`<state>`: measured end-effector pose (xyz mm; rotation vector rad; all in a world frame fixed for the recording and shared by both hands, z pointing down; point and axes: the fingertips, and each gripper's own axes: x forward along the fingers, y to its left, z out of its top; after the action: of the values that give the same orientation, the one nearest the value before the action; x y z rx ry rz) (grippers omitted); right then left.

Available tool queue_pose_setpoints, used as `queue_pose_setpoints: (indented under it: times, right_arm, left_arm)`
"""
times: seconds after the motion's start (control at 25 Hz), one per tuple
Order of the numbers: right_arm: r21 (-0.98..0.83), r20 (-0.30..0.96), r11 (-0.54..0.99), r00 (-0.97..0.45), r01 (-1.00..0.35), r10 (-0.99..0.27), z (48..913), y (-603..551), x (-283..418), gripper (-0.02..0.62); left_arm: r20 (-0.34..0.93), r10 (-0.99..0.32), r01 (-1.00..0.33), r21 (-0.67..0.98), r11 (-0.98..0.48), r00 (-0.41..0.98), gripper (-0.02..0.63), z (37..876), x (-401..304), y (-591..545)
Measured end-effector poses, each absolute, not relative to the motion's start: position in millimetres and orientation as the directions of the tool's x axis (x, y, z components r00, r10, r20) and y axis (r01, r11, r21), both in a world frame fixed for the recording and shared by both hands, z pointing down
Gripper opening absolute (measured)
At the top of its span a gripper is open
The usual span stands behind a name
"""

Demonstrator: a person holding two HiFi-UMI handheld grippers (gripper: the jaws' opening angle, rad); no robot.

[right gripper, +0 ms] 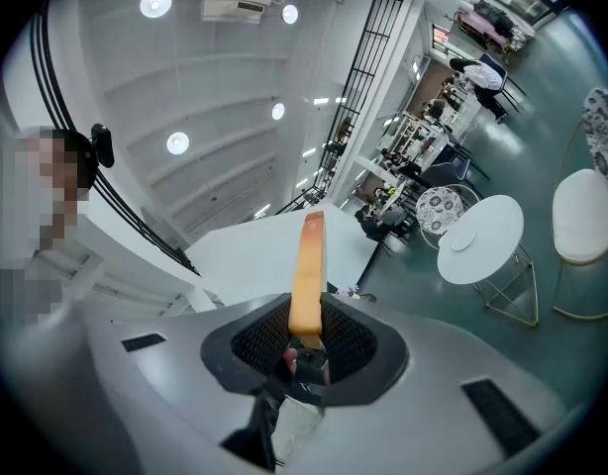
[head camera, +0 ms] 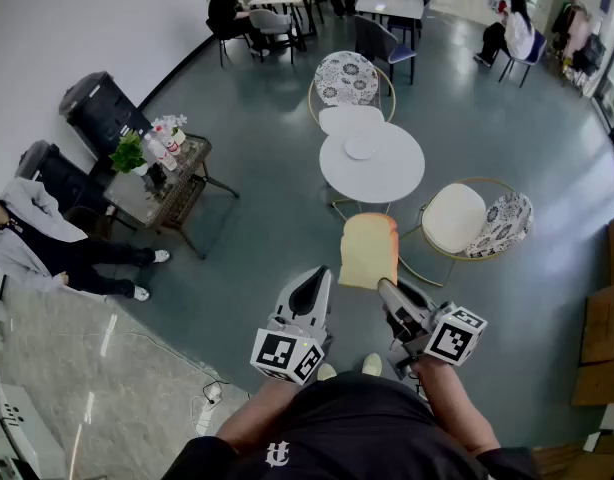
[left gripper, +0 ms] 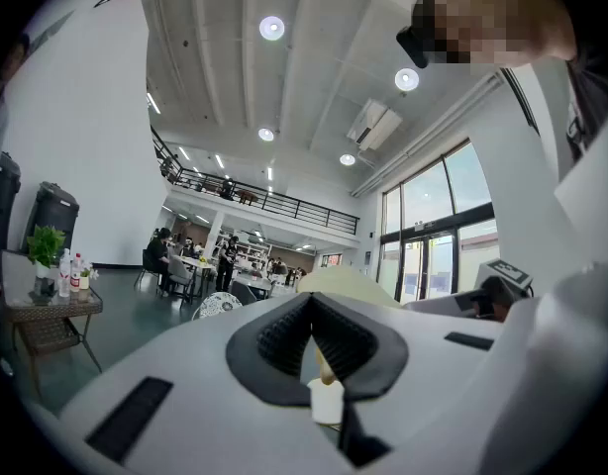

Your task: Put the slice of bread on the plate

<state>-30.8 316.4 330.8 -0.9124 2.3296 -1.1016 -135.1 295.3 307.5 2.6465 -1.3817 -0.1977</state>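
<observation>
Jaws on the right gripper (right gripper: 306,332) are pinching the tan, golden-crusted slice of bread (head camera: 368,250), held up in the air. Left gripper (left gripper: 312,336) is closed up, empty. Farther out, the small white plate (head camera: 361,148) sits on the round white table (head camera: 392,173).

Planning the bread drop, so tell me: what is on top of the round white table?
One white plate, empty, lies on the round white table, near its middle. Nothing else shows on the top. Only the patch under the plate is covered.

bright, even daylight from tall windows (left gripper: 438,211), round ceiling lights (left gripper: 271,28) glaring; strong fisheye warp, dark corners
</observation>
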Motion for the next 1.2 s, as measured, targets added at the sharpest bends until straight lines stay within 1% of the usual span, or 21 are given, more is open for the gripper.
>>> queue_pose_setpoints:
  times: [0.92, 1.08, 1.2]
  right_arm:
    - [-0.788, -0.087, 0.479, -0.701, -0.386, -0.708, 331, 319, -22, 0.083]
    - [-0.807, -0.114, 0.481, -0.709, -0.344, -0.696, 330, 319, -13, 0.084]
    - [-0.806, -0.117, 0.481, -0.704, -0.344, -0.700, 327, 320, -6, 0.084]
  left_arm:
    - [-0.039, -0.820, -0.805, 0.173, -0.568, 0.571, 0.003, 312, -126, 300]
    - [-0.035, -0.823, -0.808, 0.171, -0.564, 0.567, 0.004, 314, -114, 300]
    - [-0.035, -0.826, -0.811, 0.173, -0.559, 0.562, 0.003, 313, -110, 302]
